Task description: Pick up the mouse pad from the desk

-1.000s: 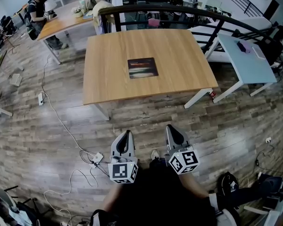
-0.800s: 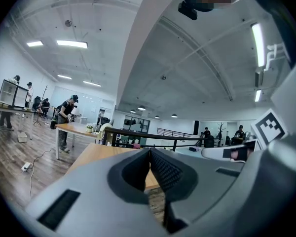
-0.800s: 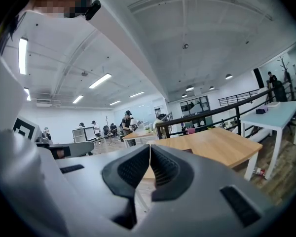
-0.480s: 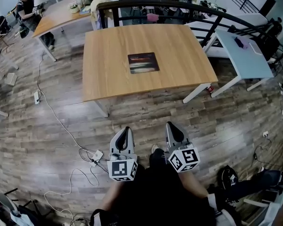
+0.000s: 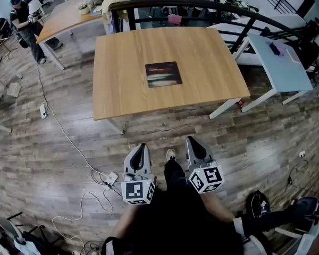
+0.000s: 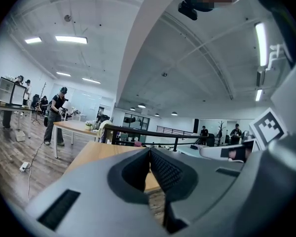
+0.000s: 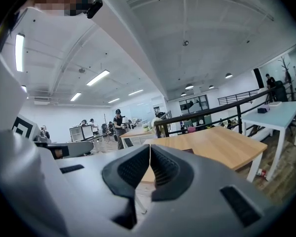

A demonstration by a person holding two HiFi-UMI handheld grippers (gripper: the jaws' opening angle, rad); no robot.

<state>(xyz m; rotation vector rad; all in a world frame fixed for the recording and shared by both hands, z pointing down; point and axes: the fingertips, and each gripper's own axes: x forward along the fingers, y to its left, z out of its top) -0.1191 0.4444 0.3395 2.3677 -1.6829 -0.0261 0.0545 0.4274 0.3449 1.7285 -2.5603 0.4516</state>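
I see the dark, rectangular mouse pad (image 5: pixel 163 74) lying flat near the middle of the wooden desk (image 5: pixel 122 84).

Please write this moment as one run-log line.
left gripper: shut, empty | right gripper: shut, empty | mouse pad: on desk, untouched

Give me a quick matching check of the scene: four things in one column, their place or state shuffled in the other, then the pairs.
1. dark rectangular mouse pad
2. pale blue rectangular table
3. white power strip
4. left gripper

A. lying on the plank floor
B. shut, holding nothing
C. middle of the light wooden desk
D. to the right of that desk

Pairs: 1-C, 2-D, 3-A, 4-B
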